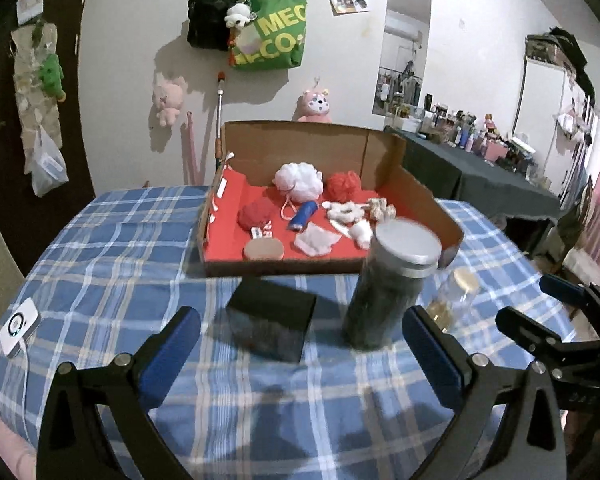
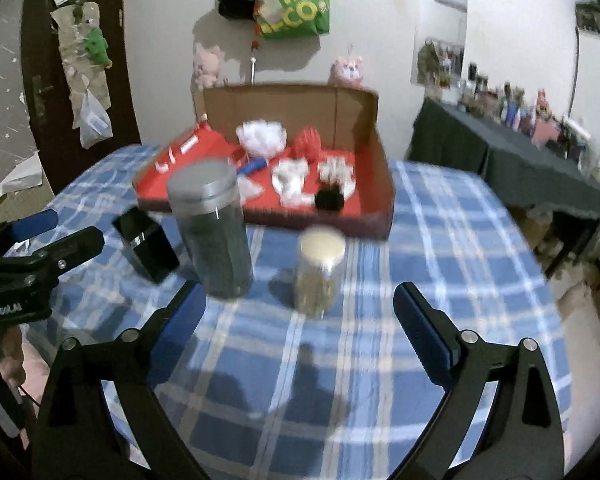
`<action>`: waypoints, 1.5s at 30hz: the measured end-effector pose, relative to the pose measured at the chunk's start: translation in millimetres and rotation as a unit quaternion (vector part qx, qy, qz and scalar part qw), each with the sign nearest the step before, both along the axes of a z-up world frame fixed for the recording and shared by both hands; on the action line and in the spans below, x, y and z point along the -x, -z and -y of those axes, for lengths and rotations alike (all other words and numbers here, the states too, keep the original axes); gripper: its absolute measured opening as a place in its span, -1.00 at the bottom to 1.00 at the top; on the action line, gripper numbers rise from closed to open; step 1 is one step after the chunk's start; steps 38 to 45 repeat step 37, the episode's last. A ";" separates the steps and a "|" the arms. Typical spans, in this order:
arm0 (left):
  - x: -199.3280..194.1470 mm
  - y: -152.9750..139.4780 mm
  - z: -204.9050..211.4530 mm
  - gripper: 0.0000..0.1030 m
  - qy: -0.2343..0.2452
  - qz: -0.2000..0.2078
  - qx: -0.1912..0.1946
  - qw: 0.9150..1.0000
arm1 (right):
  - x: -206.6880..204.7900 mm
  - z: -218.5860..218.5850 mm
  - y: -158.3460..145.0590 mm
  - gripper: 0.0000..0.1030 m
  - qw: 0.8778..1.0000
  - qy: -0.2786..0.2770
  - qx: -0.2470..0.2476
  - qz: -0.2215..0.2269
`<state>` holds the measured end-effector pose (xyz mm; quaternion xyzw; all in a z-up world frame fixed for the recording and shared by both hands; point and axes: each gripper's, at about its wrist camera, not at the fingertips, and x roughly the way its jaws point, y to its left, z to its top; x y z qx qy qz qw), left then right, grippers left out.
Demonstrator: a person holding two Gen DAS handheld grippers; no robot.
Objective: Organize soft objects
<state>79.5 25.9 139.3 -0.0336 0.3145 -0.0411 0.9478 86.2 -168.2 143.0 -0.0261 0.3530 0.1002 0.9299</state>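
Soft objects [image 1: 300,180] sat in the box [image 1: 384,148]; my left gripper [image 1: 300,344] and right gripper [image 2: 300,316] were spread, empty. Reaching over risked toppling the tall jar [image 1: 388,288].

Both views are dim indoor shots with a cool, bluish cast and grainy dark areas. Light seems to come from above and behind the cameras: the bags [image 1: 260,24] on the wall [image 1: 140,40] throw soft shadows toward 8 o'clock, and dark blotchy shadows lie on the checked cloth [image 1: 112,248] at 6 o'clock. The fisheye lens bends straight lines hard toward the rim, where a black vignette closes every corner. The left wrist view is fairly sharp in the middle, though the tall jar [image 1: 388,284] is smeared. The right wrist view is blurred almost throughout, worst on the box [image 2: 292,152] at 12 o'clock. A pale patch at 1 o'clock is washed out.
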 end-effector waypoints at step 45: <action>-13.1 115.2 25.9 1.00 -0.028 -0.101 -0.042 0.994 | -18.3 10.1 94.6 0.93 0.996 0.053 0.019 -0.074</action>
